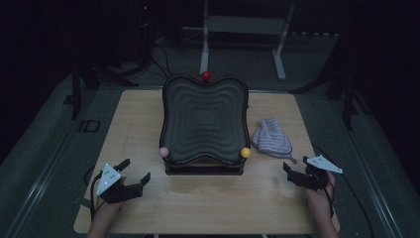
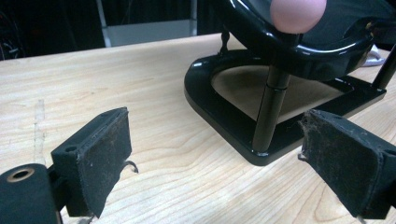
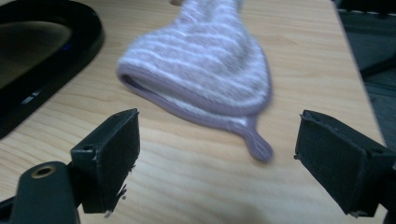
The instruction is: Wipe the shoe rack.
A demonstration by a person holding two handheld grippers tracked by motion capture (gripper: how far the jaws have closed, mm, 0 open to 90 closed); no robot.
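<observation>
Two claws low on the wooden table [image 1: 148, 124], both near the person's edge; left claw [image 1: 130, 175] wide open, holding nothing, just off the black stand's [image 1: 204, 119] near-left corner; right claw [image 1: 293, 174] wide open too, holding nothing, off the stand's near-right side. Striped purple knit hat [image 1: 272, 138] flat on the table, just beside the stand's right edge, a little way past the right claw; lying between the two open pads in the right gripper view [image 3: 205, 70], not touched. Pink ball [image 1: 163, 151] on the stand's near-left corner; yellow ball [image 1: 245, 152] on its near-right corner; red ball [image 1: 206, 76] on its far edge. Stand's wavy top held up on thin black posts [image 2: 270, 112] over a flat black base [image 2: 219, 109].
</observation>
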